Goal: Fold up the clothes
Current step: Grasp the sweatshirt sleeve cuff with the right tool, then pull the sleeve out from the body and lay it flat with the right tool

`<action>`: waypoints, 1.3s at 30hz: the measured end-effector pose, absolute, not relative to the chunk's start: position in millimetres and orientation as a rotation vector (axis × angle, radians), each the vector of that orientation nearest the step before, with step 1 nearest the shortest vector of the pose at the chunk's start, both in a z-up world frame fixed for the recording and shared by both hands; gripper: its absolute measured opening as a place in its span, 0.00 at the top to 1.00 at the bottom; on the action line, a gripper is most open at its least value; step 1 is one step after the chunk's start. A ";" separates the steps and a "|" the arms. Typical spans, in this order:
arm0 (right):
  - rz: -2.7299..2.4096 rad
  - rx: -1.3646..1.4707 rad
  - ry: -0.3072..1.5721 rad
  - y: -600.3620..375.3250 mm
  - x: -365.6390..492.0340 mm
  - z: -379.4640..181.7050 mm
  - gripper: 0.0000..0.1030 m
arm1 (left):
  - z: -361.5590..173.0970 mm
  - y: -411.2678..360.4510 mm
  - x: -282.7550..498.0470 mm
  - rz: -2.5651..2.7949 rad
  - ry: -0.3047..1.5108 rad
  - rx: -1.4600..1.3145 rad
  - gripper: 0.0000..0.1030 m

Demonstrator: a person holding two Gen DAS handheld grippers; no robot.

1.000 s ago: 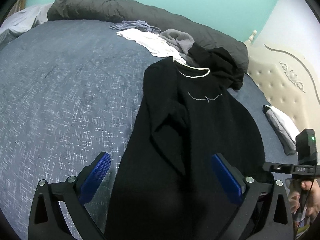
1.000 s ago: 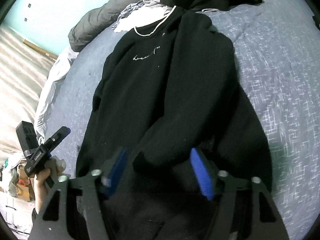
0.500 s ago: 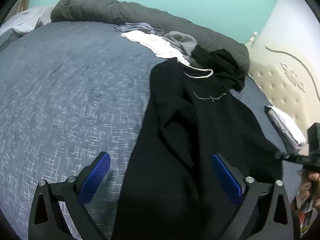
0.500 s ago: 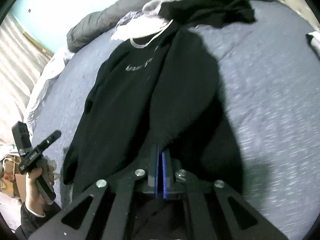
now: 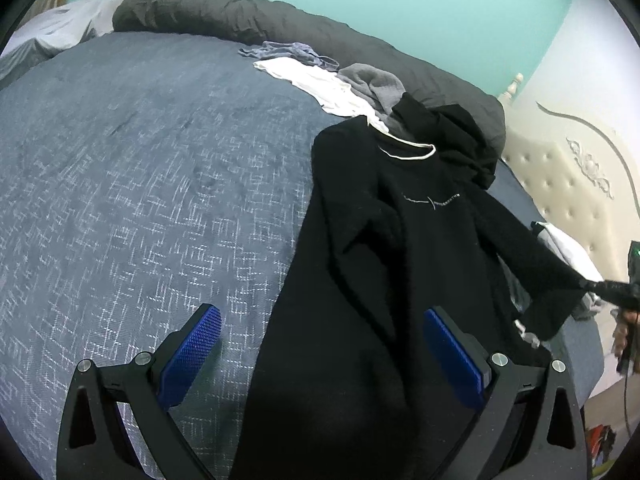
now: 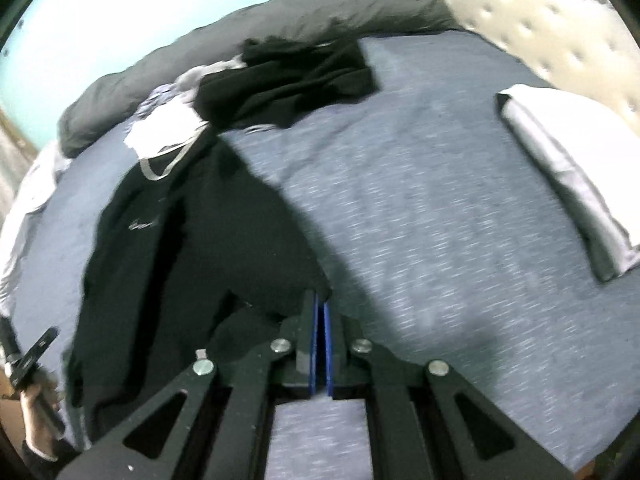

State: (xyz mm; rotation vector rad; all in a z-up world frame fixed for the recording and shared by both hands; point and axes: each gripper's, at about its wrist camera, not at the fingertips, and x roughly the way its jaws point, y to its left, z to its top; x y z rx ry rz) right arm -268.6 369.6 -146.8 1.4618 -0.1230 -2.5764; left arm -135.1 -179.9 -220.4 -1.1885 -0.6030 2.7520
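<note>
Sleeve (image 5: 536, 276) now drawn sideways, pinched by right gripper (image 6: 320, 308) (left gripper (image 5: 320, 354) wide).

A black sweatshirt (image 5: 416, 264) lies face up on the blue-grey bed (image 5: 140, 184), hem at 6 o'clock, pale-trimmed neckline at 12 o'clock, a thin line of light lettering across the chest; one sleeve is folded in over the body toward 9 o'clock, the other is drawn out taut toward 3 o'clock, its cuff lifted off the bed; just past the collar, at 12 o'clock, sits a heap of unfolded clothes (image 5: 360, 84): white, grey, lilac and black pieces overlapping; a folded grey-white garment (image 6: 560, 168) rests well apart at 3 o'clock, beside the headboard.
</note>
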 end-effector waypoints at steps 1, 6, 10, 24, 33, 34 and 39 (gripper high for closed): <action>-2.596 1.482 -0.110 376.0 -274.1 -149.3 0.98 | -220.2 -179.7 -135.9 2.750 -0.604 -1.186 0.00; -2.648 1.615 -0.140 391.8 -284.5 -165.7 0.96 | -220.9 -177.5 -140.2 2.739 -0.610 -1.188 0.00; -2.690 1.531 -0.117 383.7 -268.6 -157.6 0.59 | -219.5 -174.1 -142.0 2.730 -0.605 -1.182 0.00; -2.238 1.702 0.165 270.7 -265.5 -240.8 0.43 | -218.2 -181.2 -139.8 2.744 -0.630 -1.171 0.00; -2.209 1.754 0.254 270.4 -263.7 -267.4 0.66 | -218.7 -184.3 -143.5 2.747 -0.656 -1.158 0.00; -2.210 1.746 0.256 272.2 -263.4 -266.1 0.80 | -218.2 -184.2 -143.5 2.747 -0.660 -1.152 0.00; -2.299 1.646 0.244 291.4 -260.4 -239.8 0.92 | -217.5 -181.9 -144.5 2.753 -0.653 -1.148 0.00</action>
